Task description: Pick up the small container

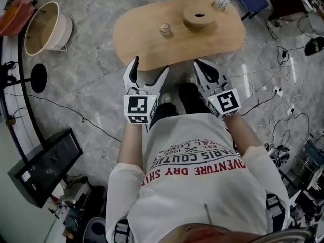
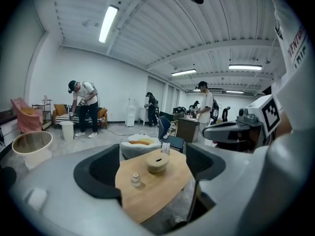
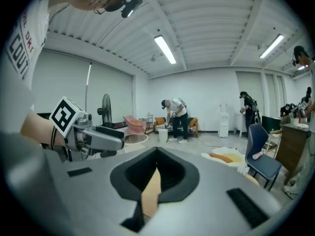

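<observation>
Small container [image 1: 165, 30], pale and knob-topped, standing upright on the wooden bench [image 1: 212, 39], a little left of the middle and about midway between the near and far edges. It is well apart from the round wooden box with a slotted top [image 1: 199, 16] nearer the far right edge. To judge by its size, the container is light and stiff. Its rounded, smooth-looking sides may slip or tip under a one-sided push, so the surest hold is probably across the wider body below the knob, one jaw on each side. The left gripper [image 1: 150, 67] is poised just short of the near edge and aimed toward the far edge. Its jaws are spread wide with nothing between them, and the container lies ahead in line with the gap. The right gripper [image 1: 205, 67] is beside it at the same edge, clenched and empty. Both forearms are bent and drawn in close to the person's body.
</observation>
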`<state>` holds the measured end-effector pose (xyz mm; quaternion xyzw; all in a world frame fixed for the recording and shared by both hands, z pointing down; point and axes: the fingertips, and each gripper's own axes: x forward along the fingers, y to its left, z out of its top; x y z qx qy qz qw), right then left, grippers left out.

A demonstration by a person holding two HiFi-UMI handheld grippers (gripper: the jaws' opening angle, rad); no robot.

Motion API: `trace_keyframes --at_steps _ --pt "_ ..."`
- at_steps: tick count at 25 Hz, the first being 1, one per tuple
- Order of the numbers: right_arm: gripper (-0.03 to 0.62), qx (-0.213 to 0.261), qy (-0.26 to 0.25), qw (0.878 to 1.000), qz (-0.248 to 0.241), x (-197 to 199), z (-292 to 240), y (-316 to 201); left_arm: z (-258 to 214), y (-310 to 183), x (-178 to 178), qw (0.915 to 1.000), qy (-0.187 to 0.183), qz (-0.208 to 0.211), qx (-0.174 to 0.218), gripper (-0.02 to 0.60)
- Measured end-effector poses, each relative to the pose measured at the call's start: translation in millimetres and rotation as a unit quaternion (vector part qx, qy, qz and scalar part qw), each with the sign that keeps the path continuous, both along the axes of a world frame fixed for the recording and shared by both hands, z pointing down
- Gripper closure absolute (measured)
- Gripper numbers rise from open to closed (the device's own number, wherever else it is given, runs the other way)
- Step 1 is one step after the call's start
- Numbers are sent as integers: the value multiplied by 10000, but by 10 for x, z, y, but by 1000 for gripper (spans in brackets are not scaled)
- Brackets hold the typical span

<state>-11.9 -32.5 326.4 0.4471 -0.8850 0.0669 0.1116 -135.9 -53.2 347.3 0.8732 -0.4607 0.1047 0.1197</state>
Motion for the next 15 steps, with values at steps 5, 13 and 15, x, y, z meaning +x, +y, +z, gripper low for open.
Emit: trace_keyframes --at_steps 5,13,15 --pt "597 -127 -153 9993 -311 166 276 -631 354 -533 320 9998 -46 -199 -44 161" --pt "598 -421 -50 9944 -972 332 798 -1657 1093 -1320 571 9941 -377 -1001 -186 95" --pt "597 -455 -31 9937 -1028 352 991 -1912 1381 -1491 639 9932 -389 -1051 -325 95"
